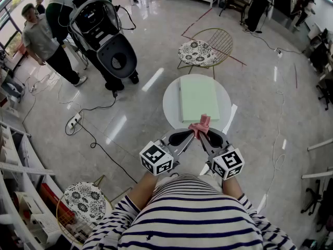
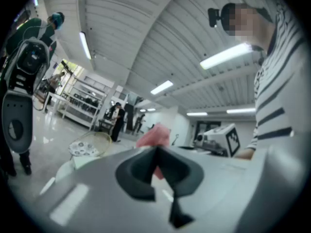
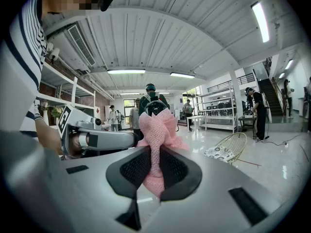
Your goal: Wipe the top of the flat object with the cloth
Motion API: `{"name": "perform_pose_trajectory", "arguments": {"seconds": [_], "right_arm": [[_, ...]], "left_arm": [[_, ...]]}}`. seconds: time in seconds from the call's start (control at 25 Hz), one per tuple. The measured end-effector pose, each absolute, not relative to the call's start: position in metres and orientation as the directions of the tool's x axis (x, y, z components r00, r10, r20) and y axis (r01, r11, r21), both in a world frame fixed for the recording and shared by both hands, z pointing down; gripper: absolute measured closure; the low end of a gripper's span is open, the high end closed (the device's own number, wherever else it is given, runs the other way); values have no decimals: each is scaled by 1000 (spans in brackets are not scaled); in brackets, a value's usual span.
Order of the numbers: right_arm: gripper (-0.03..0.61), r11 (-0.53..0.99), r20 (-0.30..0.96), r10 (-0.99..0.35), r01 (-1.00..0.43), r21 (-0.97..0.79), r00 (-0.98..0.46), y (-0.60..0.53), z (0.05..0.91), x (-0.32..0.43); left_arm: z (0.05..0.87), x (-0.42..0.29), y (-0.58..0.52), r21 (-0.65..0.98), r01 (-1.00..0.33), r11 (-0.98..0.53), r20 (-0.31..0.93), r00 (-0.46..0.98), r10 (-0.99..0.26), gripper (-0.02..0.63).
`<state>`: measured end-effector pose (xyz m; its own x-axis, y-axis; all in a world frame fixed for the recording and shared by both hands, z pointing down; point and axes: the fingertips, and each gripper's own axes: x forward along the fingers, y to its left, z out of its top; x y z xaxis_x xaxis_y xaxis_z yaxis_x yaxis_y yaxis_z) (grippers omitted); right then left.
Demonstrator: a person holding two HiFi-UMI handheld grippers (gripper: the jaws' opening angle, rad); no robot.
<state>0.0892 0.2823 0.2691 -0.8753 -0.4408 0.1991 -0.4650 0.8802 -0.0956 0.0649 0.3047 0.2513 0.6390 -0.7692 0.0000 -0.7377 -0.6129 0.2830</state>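
Observation:
A pale green flat board lies on a small round white table. Above the table's near edge a bunched pink mesh cloth hangs in the air. Both grippers meet at it. My left gripper comes in from the left and my right gripper from the right. In the right gripper view the right gripper is shut on the cloth, which sticks out above and below the pads. In the left gripper view the left gripper is shut, with pink cloth at its tips and in the slit.
A wire chair with a patterned cushion stands just beyond the table. A second one is at my lower left. A black and white machine and people stand at the far left. A power strip and cables lie on the floor.

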Motion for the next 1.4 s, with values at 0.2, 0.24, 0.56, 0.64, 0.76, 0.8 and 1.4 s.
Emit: {"name": "perform_pose_trajectory", "arguments": {"seconds": [0.2,0.24,0.56,0.64,0.76,0.8,1.4], "right_arm": [[531,880,199,-441,-465,-99,-875,283,270,87],[531,879,198,-441,-466,-99,-875,284,270,88],[531,877,201,-445,-470,-100,-873,281,271,88],[531,878,202,-443,-468,-99,-874,281,272,87],[531,879,209,-440,-466,-97,-873,280,273,87],[531,880,212,-437,-464,-99,-874,279,274,88],[529,888,282,-365,-423,-182,-887,244,293,100]], "left_arm": [[254,61,306,288,-743,-604,6,632,-775,606],[254,60,306,288,-743,-604,6,632,-775,606],[257,63,303,293,-734,-613,3,642,-767,606],[258,61,302,295,-734,-612,4,641,-768,606],[259,61,300,299,-734,-610,-1,639,-769,606],[259,62,300,301,-732,-611,-4,640,-768,606],[277,51,272,386,-713,-585,-34,623,-782,604]]}}
